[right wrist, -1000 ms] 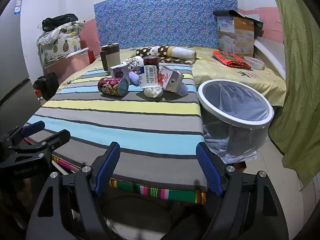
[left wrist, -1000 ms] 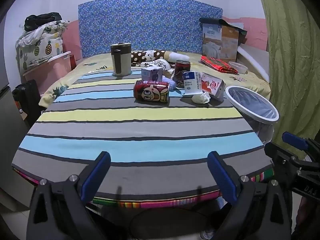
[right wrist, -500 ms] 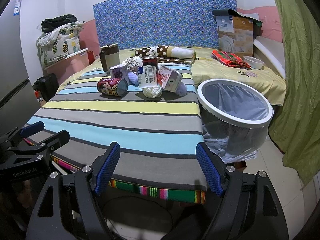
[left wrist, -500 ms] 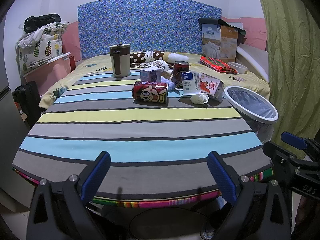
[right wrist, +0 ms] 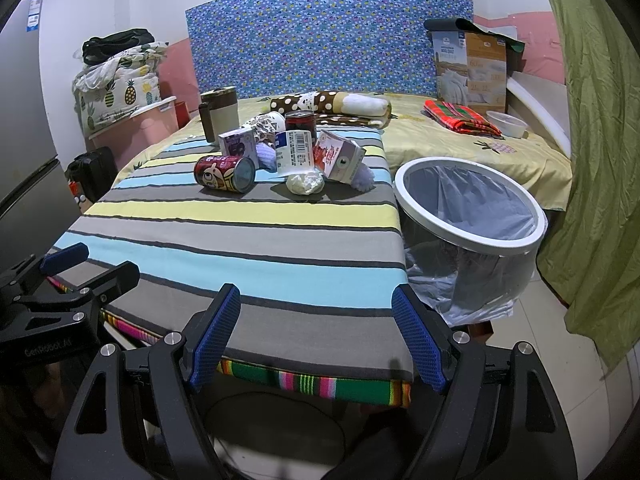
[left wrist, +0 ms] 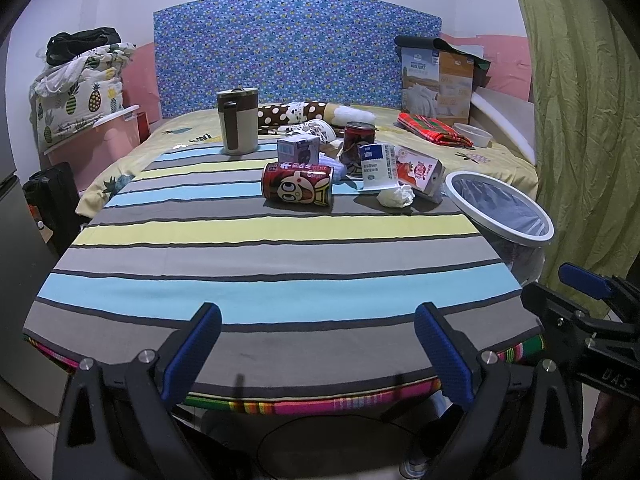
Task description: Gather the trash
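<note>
Your left gripper (left wrist: 318, 346) and right gripper (right wrist: 316, 330) hover with jaws spread wide and empty at the near edge of the striped table (left wrist: 256, 248). The trash lies well ahead at the far end: a red can (left wrist: 297, 184) on its side, a crumpled tissue (left wrist: 396, 196), cartons. The lined bin (right wrist: 472, 216) stands beside the table's right edge.

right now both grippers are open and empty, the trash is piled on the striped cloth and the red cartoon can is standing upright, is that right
Not quite: the red cartoon can is lying on its side, not upright, as the left wrist view shows. The rest holds: the left gripper and right gripper are open and empty, and the trash sits on the striped cloth.
</note>
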`<move>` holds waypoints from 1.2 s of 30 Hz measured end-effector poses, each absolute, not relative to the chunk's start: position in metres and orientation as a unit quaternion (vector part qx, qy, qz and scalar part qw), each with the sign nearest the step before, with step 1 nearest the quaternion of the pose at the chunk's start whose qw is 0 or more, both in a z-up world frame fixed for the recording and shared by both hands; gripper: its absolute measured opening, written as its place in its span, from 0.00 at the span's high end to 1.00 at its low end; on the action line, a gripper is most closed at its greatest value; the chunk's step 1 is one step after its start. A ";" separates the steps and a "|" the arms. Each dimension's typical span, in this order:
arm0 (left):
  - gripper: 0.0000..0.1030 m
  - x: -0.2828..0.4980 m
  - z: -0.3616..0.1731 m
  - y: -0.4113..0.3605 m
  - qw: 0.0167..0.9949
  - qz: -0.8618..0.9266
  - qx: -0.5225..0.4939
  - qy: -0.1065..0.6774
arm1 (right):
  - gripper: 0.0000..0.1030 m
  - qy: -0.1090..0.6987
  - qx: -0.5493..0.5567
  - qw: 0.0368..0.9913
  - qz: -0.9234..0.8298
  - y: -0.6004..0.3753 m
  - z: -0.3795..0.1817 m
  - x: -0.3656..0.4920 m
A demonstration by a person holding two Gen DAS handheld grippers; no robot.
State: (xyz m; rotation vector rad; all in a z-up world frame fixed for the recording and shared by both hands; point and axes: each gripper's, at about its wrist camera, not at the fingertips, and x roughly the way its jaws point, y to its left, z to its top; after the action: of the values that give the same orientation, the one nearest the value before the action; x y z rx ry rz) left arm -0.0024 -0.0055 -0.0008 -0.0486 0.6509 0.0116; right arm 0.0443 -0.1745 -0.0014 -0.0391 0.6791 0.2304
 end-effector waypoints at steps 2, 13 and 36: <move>0.04 -0.003 0.000 -0.007 0.947 0.006 -0.024 0.319 | 0.23 0.332 -0.019 0.936 0.113 -0.175 -0.001 0.044; 0.04 -0.002 0.000 -0.007 0.947 0.006 -0.024 0.320 | 0.23 0.332 -0.019 0.936 0.113 -0.174 -0.001 0.044; 0.04 -0.003 0.000 -0.007 0.947 0.007 -0.025 0.320 | 0.23 0.332 -0.019 0.936 0.113 -0.175 -0.001 0.044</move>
State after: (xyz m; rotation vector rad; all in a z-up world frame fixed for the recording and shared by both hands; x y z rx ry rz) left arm -0.0027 -0.0073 -0.0003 -0.0507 0.6518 0.0149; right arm 0.0440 -0.1750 -0.0010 -0.0394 0.6784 0.2315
